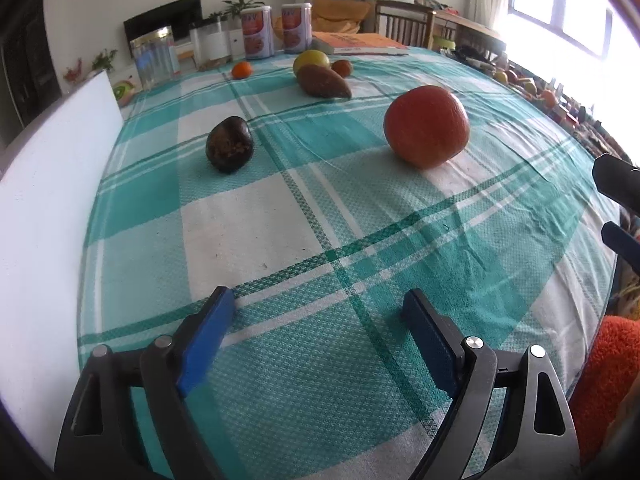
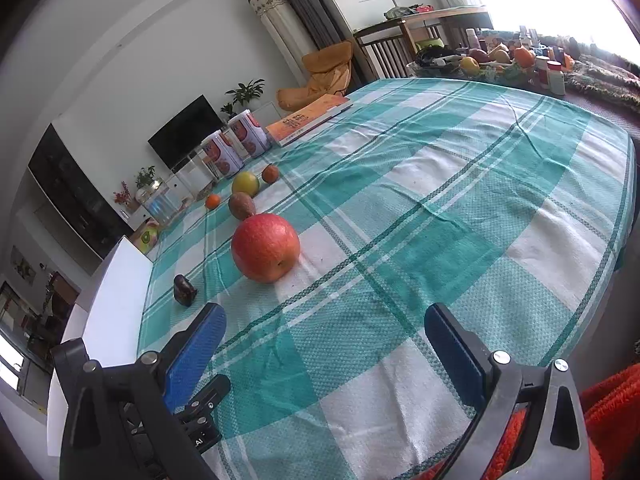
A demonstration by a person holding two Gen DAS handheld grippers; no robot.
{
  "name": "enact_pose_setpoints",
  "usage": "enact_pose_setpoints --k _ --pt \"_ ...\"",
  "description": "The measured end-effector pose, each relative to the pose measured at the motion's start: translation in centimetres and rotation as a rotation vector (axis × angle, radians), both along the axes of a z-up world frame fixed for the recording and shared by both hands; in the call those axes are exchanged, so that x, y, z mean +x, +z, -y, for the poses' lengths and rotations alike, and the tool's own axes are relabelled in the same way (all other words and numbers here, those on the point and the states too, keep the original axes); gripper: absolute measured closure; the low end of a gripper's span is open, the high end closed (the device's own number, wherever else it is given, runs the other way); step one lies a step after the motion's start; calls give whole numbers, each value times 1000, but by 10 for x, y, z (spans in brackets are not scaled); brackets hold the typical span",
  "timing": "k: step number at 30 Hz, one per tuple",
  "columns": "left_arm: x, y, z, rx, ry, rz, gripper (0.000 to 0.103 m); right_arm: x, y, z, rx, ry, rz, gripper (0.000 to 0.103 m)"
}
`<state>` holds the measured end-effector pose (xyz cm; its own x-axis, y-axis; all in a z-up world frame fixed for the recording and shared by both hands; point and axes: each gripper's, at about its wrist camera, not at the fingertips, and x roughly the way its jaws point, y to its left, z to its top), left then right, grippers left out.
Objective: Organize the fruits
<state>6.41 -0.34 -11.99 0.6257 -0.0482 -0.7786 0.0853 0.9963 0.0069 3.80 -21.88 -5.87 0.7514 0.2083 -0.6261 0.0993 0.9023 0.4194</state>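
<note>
Bright daylight from window (image 1: 568, 4) at right, blown-out glare there, strong fisheye bend and dark vignette at edges, mostly sharp.

Green-white checked cloth (image 1: 280, 220) covered the surface; two printed cans (image 1: 258, 32) w/ orange book (image 1: 360, 43) at far edge, white board (image 1: 52, 200) along left side.

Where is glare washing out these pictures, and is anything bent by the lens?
Left wrist view: the window at upper right is blown out white, and the tablecloth stripes bulge. Right wrist view: the top right corner is overexposed, and the red fruit stays sharp.
</note>
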Motion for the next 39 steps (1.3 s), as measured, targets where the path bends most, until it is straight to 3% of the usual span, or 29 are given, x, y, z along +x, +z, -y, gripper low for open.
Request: enact_pose_setpoints --k 39 --pt "0 -2 0 1 12 17 12 -3 6 4 -8 -7 16 3"
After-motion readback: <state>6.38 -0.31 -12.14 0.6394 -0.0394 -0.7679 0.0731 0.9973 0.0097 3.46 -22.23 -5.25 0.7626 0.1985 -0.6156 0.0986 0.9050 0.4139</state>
